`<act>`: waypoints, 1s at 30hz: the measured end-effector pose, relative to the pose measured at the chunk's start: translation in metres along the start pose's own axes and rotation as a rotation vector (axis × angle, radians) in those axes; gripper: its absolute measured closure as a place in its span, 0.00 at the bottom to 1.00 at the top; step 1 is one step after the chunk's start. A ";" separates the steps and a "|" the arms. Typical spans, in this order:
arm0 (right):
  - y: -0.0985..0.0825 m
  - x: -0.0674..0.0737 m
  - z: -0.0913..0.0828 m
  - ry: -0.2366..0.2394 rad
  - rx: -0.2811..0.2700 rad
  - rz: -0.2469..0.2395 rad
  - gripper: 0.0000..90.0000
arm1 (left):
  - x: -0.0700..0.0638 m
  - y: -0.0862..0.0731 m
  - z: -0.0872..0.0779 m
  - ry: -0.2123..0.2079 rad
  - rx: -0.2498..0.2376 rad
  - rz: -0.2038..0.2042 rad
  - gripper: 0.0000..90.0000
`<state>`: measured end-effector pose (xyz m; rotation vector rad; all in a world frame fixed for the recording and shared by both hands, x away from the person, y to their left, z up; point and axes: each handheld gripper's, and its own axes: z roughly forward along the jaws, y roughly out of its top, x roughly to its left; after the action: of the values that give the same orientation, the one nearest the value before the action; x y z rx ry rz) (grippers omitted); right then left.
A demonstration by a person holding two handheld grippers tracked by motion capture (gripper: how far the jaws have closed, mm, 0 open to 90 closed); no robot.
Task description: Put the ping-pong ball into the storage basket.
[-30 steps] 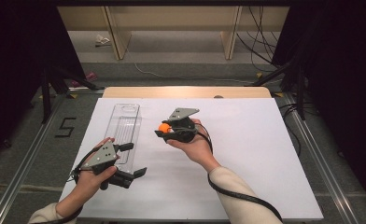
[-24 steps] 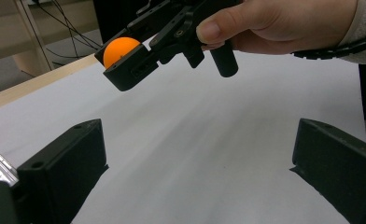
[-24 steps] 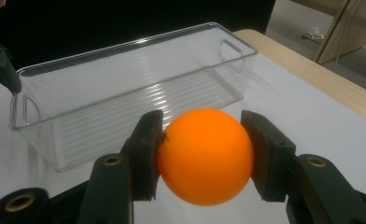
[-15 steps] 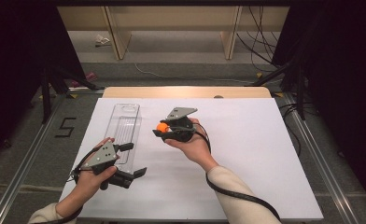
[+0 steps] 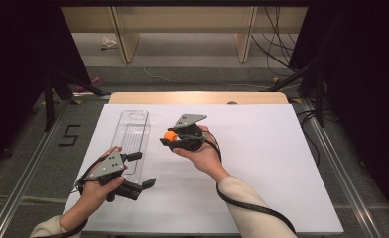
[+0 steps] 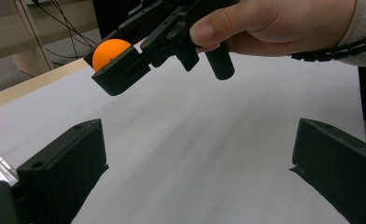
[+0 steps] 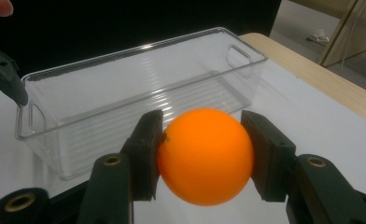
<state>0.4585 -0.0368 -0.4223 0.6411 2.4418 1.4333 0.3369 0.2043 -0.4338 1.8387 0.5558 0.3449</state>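
Clamping the orange ball [image 7: 205, 155] between both pads, the right gripper [image 5: 171, 139] holds it above the white table [image 5: 262, 148], at three o'clock of the clear bin [image 5: 131, 140]. The left gripper [image 5: 140, 170], jaws wide apart and empty, sits at the bin's six o'clock end, the ball at its one o'clock.

Ball [image 7: 204, 156] was seen smooth, matt orange plastic; bin [image 7: 139, 88] clear glossy ribbed plastic; table cover [image 5: 262, 148] matt white.
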 end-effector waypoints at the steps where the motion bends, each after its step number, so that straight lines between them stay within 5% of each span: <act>1: 0.000 0.000 0.000 0.000 0.000 0.000 0.57 | 0.000 0.000 0.000 0.000 0.000 0.000 0.03; 30: 0.009 0.004 0.013 0.017 -0.004 -0.009 0.57 | 0.000 0.000 0.000 -0.004 0.001 0.001 0.03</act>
<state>0.4626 -0.0217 -0.4210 0.6189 2.4508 1.4463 0.3366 0.2044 -0.4337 1.8402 0.5525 0.3416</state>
